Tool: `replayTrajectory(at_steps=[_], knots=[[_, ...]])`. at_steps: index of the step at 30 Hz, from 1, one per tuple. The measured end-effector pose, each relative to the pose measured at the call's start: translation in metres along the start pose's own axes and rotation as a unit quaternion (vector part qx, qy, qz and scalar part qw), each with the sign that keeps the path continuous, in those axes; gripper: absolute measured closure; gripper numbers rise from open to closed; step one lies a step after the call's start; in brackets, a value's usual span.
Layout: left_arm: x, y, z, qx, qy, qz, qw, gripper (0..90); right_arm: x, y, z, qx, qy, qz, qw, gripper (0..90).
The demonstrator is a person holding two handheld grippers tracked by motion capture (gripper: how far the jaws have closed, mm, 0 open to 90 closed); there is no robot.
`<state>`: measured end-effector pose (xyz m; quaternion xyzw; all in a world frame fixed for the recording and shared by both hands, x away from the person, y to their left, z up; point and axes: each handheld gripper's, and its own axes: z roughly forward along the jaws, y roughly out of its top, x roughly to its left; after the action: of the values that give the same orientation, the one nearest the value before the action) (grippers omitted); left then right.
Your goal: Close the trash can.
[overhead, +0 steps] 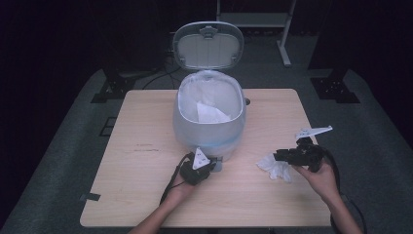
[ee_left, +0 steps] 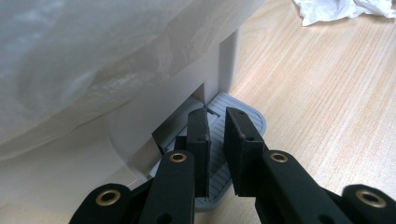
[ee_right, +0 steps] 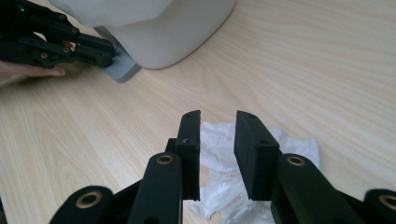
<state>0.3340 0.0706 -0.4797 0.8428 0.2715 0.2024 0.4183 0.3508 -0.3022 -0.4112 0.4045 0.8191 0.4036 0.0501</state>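
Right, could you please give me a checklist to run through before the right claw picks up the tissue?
1. Oval grey lid of the pale pedal bin up: ok.
2. Left claw tips on the grey ribbed pedal: ok.
3. Right claw open over the crumpled white tissue: ok.
4. Tissue gripped: not ok, jaws stand apart.
5. Room in the bin above the white paper inside: ok.
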Motion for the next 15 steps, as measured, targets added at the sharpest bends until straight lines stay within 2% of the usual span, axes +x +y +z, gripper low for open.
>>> replayTrajectory(at_steps=[3,9,15], knots=[[-0.001,0.000,0.001,-0.003,-0.001,-0.005,1.0000,80.2,-0.001,-0.005,0.004,0.008,-0.004,-0.001,1.0000,70.8],[-0.001,0.000,0.000,-0.001,0.000,-0.003,1.0000,80.2,-0.003,-0.016,0.010,0.021,-0.017,-0.001,0.9996,70.7],[-0.001,0.000,0.000,-0.002,0.001,-0.003,1.0000,80.2,-0.011,-0.028,0.012,0.022,-0.023,0.012,0.9994,69.5]])
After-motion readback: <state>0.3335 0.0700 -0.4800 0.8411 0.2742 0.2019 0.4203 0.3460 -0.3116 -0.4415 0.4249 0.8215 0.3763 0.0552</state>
